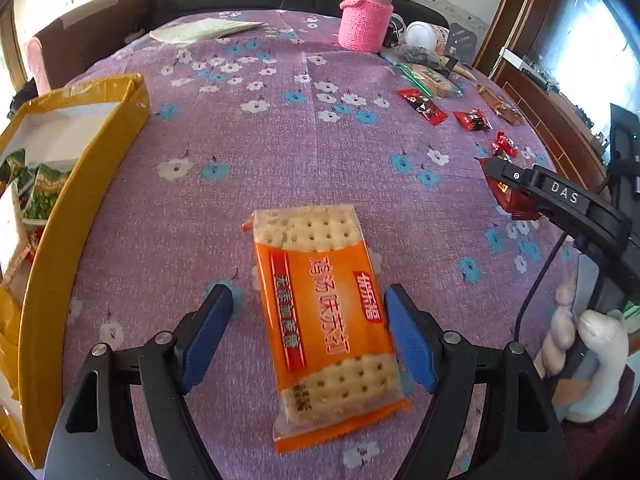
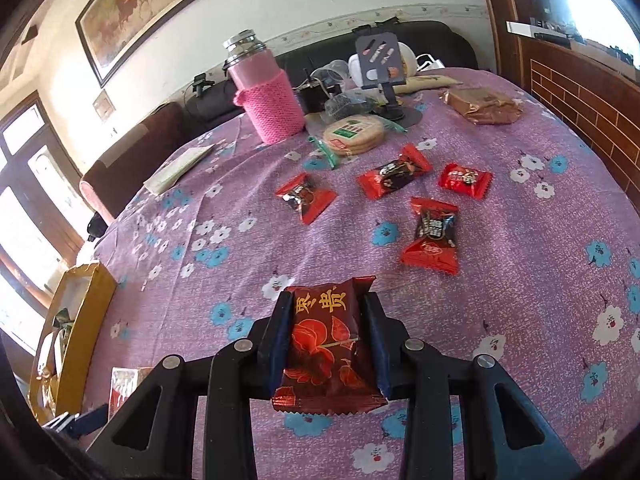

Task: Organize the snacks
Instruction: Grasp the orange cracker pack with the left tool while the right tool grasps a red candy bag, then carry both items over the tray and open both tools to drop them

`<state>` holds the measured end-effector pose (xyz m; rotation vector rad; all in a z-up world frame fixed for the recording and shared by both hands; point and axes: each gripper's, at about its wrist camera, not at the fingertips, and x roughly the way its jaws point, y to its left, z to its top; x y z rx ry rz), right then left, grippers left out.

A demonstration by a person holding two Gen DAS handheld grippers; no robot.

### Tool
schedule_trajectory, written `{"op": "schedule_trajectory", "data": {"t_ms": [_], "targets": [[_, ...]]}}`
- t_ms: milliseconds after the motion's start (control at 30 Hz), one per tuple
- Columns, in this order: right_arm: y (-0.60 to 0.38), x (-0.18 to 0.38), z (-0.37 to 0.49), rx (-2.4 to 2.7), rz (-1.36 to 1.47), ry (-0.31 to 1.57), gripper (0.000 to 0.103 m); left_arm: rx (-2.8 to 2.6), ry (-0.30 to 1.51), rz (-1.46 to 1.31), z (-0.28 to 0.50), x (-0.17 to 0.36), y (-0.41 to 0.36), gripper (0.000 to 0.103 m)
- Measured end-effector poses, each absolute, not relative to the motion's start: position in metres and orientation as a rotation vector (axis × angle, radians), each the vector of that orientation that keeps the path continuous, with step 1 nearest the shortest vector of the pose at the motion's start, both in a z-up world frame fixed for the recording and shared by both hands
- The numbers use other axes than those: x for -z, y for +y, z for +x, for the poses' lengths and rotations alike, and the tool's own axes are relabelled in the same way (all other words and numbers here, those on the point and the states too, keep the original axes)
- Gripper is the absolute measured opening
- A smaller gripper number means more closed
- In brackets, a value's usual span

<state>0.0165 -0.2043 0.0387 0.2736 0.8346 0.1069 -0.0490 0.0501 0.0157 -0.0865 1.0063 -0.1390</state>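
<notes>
An orange cracker packet (image 1: 326, 320) lies on the purple flowered tablecloth (image 1: 248, 152) between the blue pads of my left gripper (image 1: 308, 300), which is open and straddles it without touching. My right gripper (image 2: 326, 312) is shut on a dark red snack packet (image 2: 326, 344) with gold characters and holds it above the cloth. That gripper and its packet (image 1: 508, 192) also show at the right of the left wrist view. A yellow cardboard box (image 1: 80, 184) with green packets inside stands at the left; it also shows in the right wrist view (image 2: 80, 312).
Several red candy packets (image 2: 432, 236) lie on the cloth ahead of the right gripper. A round cracker pack (image 2: 354, 134), a brown packet (image 2: 480, 106), a pink knit-sleeved flask (image 2: 268, 92), a phone stand (image 2: 380, 64) and folded paper (image 2: 176, 170) sit farther back.
</notes>
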Motion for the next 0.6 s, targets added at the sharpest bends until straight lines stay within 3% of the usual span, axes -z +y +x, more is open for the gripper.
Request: {"op": "schedule_trajectory", "data": {"t_ms": [133,233,600], "targets": [[-0.197,-0.038,0.016,-0.124,0.261,0.836,0.036,0.107,0.989,0.042,-0.048,-0.011,0.035,0.076],[-0.196,-0.038,0.015,-0.127,0.258,0.833,0.036,0.139,0.963,0.068,-0.054,-0.012,0.033,0.055],[-0.188,-0.038,0.014,-0.144,0.228,0.825,0.036,0.19,0.936,-0.14,-0.074,-0.038,0.07,0.055]]}}
